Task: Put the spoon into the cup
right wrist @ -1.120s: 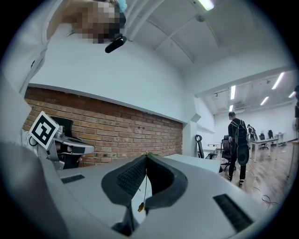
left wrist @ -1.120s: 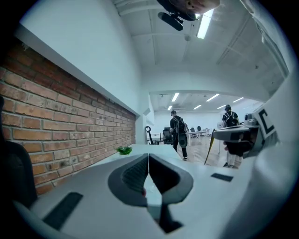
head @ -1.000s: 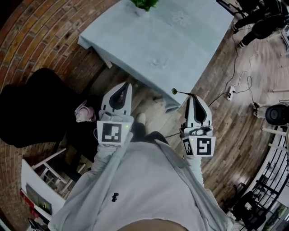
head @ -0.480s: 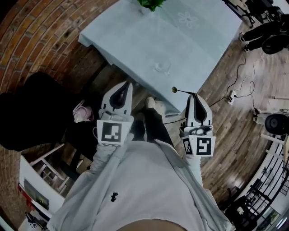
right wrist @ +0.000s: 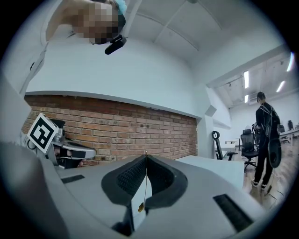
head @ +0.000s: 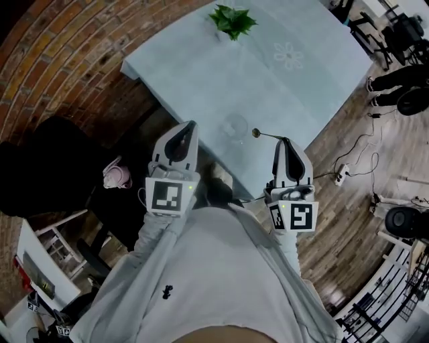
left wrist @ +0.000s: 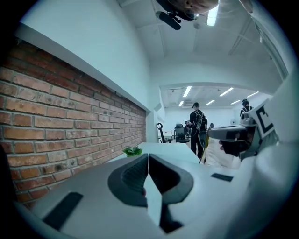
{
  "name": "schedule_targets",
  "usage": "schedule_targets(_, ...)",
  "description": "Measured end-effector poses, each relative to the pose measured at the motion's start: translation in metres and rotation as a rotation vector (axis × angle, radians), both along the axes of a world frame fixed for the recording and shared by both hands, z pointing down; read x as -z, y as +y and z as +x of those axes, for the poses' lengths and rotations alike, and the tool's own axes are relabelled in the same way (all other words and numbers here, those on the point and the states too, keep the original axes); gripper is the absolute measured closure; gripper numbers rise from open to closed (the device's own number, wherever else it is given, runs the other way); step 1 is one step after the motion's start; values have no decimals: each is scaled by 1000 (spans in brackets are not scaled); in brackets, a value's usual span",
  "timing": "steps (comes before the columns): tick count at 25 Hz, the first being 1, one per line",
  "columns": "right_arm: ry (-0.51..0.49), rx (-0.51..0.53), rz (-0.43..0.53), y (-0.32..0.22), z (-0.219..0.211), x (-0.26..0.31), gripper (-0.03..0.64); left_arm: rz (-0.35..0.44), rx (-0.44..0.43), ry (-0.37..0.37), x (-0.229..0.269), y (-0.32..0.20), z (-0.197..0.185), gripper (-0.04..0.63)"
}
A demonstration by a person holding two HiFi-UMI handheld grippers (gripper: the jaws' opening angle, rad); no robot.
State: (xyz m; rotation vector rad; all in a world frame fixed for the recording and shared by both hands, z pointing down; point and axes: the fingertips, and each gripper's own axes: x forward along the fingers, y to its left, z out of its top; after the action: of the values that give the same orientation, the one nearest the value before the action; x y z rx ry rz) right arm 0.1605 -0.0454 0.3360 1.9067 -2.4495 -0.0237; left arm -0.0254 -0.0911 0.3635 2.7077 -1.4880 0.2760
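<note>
Inventory, counted: two handheld grippers, one spoon, one cup, one table, one potted plant.

The left gripper (head: 192,126), grey-white with a marker cube at its rear, has its jaws pressed together with nothing between them, as the left gripper view confirms (left wrist: 148,157). It sits just off the table's near edge, towards the near-left corner.

The right gripper (head: 287,141), of the same build, is clamped on the spoon. In the right gripper view (right wrist: 145,157) the thin handle (right wrist: 144,189) runs down the seam between the two closed pads.

The slender metal spoon (head: 268,136) has a thin dark stem and a small rounded bowl of dull golden tint. It is gripped at the handle end and sticks out sideways from the jaw tips over the table's near edge. The bowl lies just beside the cup, on the side of the right gripper. Whether it is level with the rim cannot be judged.

The clear glass cup (head: 236,126) stands upright on the table, close to the near edge, between the two grippers' tips.

The rectangular table under a pale blue cloth (head: 194,70) carries one embroidered flower motif (head: 288,55). The small green leafy plant (head: 232,20) stands at the far edge of the table.
</note>
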Motion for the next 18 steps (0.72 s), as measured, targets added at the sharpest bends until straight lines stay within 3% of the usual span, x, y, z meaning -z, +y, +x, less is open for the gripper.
schedule_targets(7, -15, 88, 29, -45, 16, 10, 597, 21, 64, -23, 9, -30, 16, 575)
schedule_targets(12, -25, 93, 27, -59, 21, 12, 597, 18, 78, -20, 16, -43, 19, 575)
schedule_targets(18, -31, 71, 27, -66, 21, 18, 597, 35, 37, -27, 20, -57, 24, 575)
